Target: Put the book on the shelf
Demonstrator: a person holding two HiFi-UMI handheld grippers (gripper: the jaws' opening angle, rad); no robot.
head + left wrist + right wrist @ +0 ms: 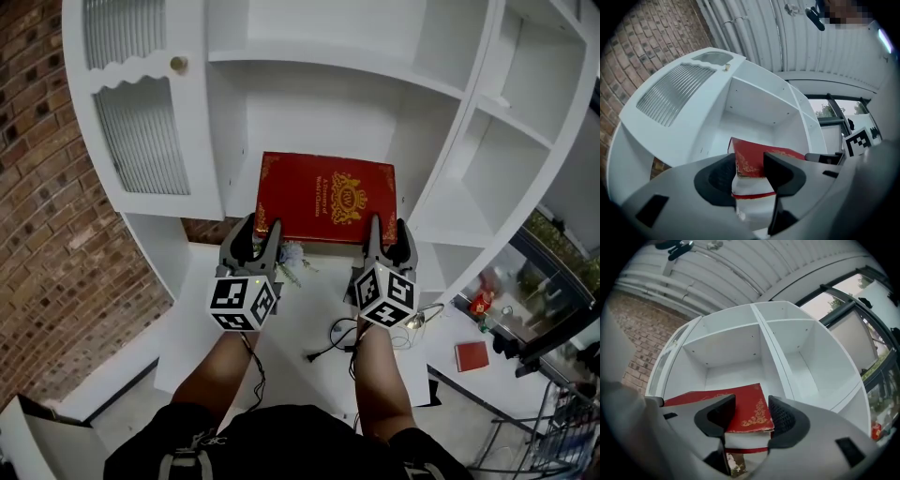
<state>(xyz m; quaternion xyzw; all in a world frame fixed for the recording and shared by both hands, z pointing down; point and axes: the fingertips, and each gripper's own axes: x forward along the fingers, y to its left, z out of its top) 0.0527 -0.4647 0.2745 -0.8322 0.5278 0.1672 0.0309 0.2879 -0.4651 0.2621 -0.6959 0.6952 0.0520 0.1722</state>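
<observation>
Red book (pixel 326 197) clamped in the fingers of left gripper (pixel 260 234) and right gripper (pixel 387 236); keep it level, ease it toward twelve o'clock onto the shelf (pixel 337 73).

Red book (pixel 326 197) with gold ornament at the white shelf (pixel 309 103)
It is lying flat, cover up, at the middle compartment's mouth.

Book (pixel 325 197) title unreadable, near corners hidden
</observation>
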